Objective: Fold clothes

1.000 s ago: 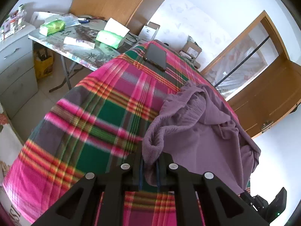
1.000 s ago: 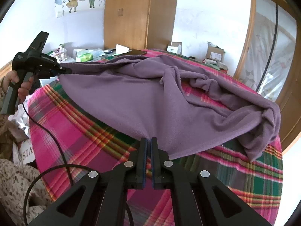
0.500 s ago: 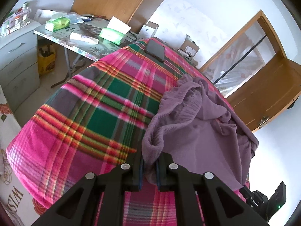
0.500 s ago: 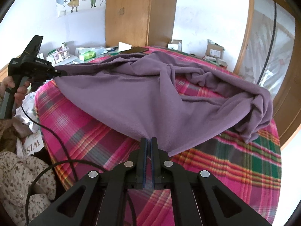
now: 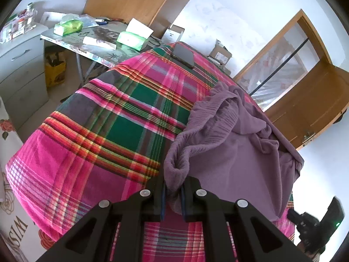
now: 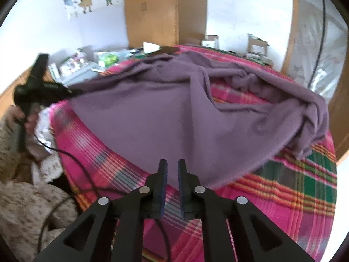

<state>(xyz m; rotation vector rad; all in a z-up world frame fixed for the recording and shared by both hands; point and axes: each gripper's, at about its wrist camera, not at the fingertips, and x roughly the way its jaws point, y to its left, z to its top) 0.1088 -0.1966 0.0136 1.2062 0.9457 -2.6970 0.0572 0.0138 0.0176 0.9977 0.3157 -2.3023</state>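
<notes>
Left gripper point(image 5: 173, 193) clamped on bunched corner of purple fleece garment point(image 5: 235, 144), right gripper point(image 6: 172, 174) jaws just opening, narrow gap over garment's near edge, pink-and-green plaid bedspread point(image 5: 98, 148) beneath.

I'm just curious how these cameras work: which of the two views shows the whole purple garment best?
The right wrist view: the purple garment spreads across the plaid blanket there, nearly edge to edge. The left wrist view shows only its bunched end, pinched in the left gripper, with the far part foreshortened.

Left of the left claw point(image 5: 173, 193) the plaid bed point(image 5: 91, 152) lies bare, the purple garment point(image 5: 235, 144) heaped to its right, a phone point(image 5: 183, 55) far ahead.
</notes>
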